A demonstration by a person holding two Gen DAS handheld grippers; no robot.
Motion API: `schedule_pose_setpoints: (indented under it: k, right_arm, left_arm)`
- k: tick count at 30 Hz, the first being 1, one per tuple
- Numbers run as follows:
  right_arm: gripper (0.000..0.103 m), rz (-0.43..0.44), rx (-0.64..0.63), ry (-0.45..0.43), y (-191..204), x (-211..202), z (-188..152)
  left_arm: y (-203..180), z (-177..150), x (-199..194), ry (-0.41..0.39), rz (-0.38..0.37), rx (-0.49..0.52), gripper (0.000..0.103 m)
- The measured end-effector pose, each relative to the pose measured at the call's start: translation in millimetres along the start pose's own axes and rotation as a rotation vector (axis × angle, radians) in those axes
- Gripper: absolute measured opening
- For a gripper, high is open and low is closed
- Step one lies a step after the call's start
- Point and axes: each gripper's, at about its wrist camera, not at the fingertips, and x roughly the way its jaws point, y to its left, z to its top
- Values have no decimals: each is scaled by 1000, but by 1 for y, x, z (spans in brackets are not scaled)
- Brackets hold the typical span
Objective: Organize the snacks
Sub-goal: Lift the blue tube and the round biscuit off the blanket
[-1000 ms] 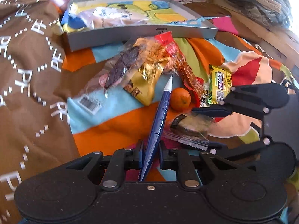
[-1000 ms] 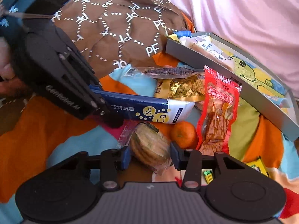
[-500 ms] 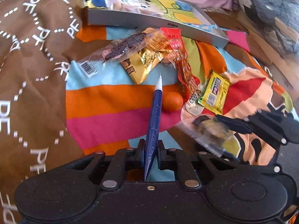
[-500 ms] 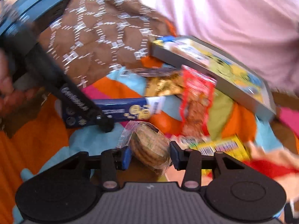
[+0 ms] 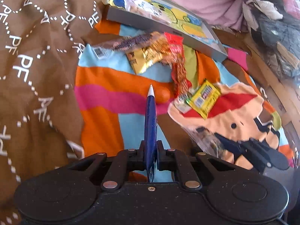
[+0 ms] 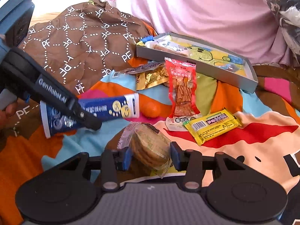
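Left wrist view: the left hand-held gripper pinches a blue packet edge-on between its fingers, so only the thin seam and white tip show, held above a striped bedspread. Ahead lie an orange, a red pouch, a gold pouch and a yellow bar. A grey tray holding snacks sits at the back, beside a brown quilt printed "PF". Low on the right, the right hand-held gripper shows blurred, with a clear wrapper at its tips.

Right wrist view: the right hand-held gripper squeezes a clear pack of round biscuits between blue pads, lifted just off the bedspread. Here the blue packet shows its broad face, with yellow cartoon faces and Chinese print too small to read. The left hand-held gripper clamping it bears the lettering "GenRobot.AI". A fingertip shows at the left edge. The red pouch lies between the orange and the yellow bar, whose barcode is visible. The tray rests against pink cloth.
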Motion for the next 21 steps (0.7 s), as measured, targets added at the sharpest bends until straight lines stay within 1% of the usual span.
schedule_pose_setpoints:
  k: [4, 6, 8, 10, 11, 17, 21]
  right_arm:
    - [47, 2, 10, -5, 0, -2, -3]
    - [47, 0, 19, -8, 0, -5, -5]
    - [47, -1, 32, -13, -3, -7, -7]
    - [47, -1, 50, -14, -5, -7, -10]
    - [47, -1, 56, -8, -6, -6, -12]
    - [47, -21, 53, -1, -4, -7, -15]
    - [47, -24, 55, -2, -4, -8, -16]
  left_arm:
    - [-4, -9, -1, 0, 12, -2, 9]
    - [-4, -9, -3, -5, 3, -10, 9]
    - [-5, -9, -2, 3, -13, -14, 9]
    - [-3, -9, 3, 37, -52, -25, 9]
    - [-3, -10, 5, 41, -56, -36, 9]
    - [-5, -11, 16, 54, -48, 0, 11]
    - [-4, -5, 27, 70, -54, -2, 14]
